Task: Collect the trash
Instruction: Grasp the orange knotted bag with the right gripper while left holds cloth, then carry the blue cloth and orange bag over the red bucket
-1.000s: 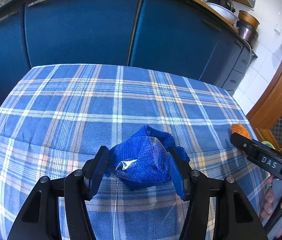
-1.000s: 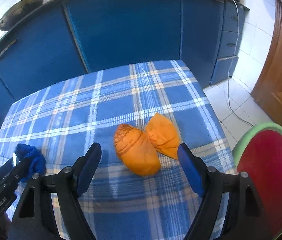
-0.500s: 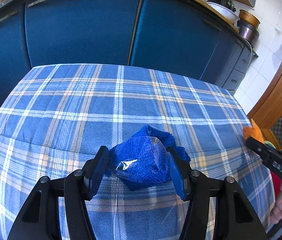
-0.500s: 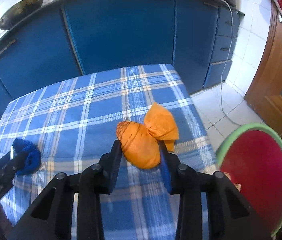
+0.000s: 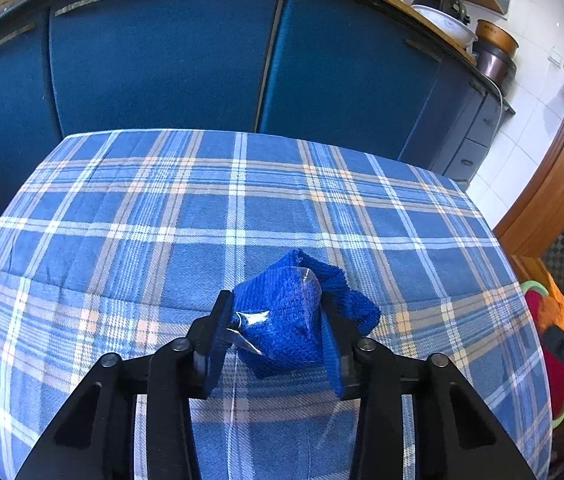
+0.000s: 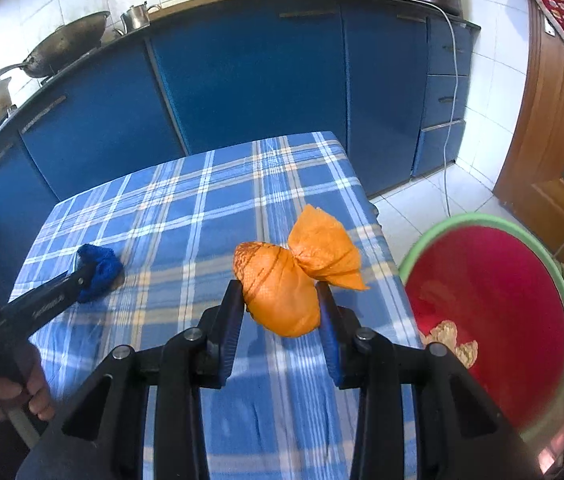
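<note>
The right claw (image 6: 278, 304) is clamped on the orange bundle (image 6: 282, 284), held above the plaid worktop (image 6: 186, 216) just left of the red bin (image 6: 490, 300), while the left claw (image 5: 278, 332) is closing around the blue cloth wad (image 5: 286, 320) on that worktop, well left of the bin.

left tongs (image 5: 278, 334) closing | blue cloth wad (image 5: 294, 320) between | plaid tablecloth (image 5: 162, 220)

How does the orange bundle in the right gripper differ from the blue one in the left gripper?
The orange bundle is smooth, pinched into two lobes and lifted off the tablecloth; the blue bundle is knitted terry, partly wrapped in clear film, and rests on the cloth. The right gripper is clamped; the left gripper is closing. Both are crumpled trash between jaws.
</note>
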Available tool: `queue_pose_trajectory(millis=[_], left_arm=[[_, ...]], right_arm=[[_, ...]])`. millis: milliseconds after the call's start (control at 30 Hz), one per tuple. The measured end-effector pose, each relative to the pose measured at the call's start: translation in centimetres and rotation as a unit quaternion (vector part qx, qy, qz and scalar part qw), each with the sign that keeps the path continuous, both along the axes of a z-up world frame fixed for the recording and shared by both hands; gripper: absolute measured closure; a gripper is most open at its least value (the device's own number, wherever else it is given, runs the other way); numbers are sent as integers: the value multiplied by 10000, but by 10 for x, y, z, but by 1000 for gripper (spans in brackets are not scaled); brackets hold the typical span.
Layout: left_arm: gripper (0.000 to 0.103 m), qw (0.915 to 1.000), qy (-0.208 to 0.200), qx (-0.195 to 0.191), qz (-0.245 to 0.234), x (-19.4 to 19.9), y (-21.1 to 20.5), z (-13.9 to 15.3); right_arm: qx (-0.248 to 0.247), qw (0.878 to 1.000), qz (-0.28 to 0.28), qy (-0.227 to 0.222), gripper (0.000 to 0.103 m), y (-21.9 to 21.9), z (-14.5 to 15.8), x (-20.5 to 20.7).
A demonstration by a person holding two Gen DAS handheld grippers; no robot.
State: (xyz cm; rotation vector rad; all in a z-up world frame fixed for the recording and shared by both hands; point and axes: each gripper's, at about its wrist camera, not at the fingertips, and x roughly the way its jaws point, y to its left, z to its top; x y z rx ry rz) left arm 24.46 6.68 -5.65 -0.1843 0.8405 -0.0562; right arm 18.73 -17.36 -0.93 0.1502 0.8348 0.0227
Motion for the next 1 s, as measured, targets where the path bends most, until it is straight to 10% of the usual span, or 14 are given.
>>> queue_pose_trajectory(millis=[1000], left_arm=[[75, 9928, -645, 10, -1006, -50, -83, 55]], right_arm=[[476, 9948, -772, -463, 64, -85, 19, -93]])
